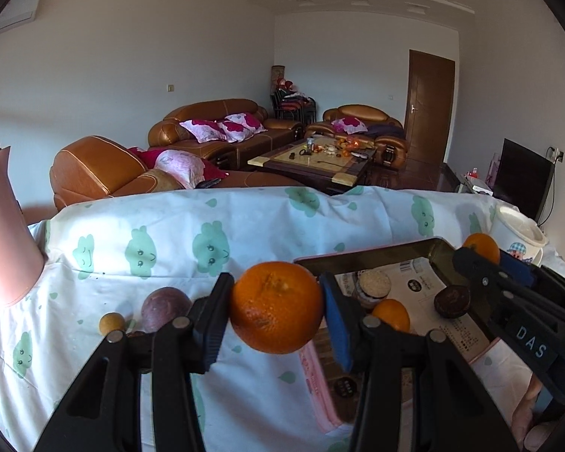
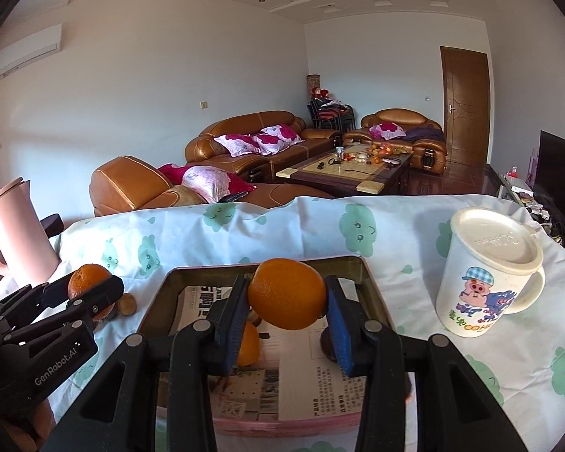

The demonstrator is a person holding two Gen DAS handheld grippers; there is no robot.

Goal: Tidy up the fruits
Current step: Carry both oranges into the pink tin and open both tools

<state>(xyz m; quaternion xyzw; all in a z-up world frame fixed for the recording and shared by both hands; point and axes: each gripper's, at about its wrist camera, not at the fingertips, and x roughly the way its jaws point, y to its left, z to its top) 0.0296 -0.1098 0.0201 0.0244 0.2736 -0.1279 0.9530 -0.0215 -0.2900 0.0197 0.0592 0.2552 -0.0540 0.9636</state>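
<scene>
Left hand-held gripper (image 1: 277, 310) clamped on an orange (image 1: 277, 307), frame center, above desk cloth (image 1: 169, 226). Right hand-held gripper (image 2: 287, 299) clamped on a 2nd orange (image 2: 287, 293), center, over tray (image 2: 373, 286) w/ newspaper lining.

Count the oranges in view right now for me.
3. One orange in the left gripper, one orange in the right gripper above the tray, one orange lying inside it. Others may hide behind the fingers.
</scene>
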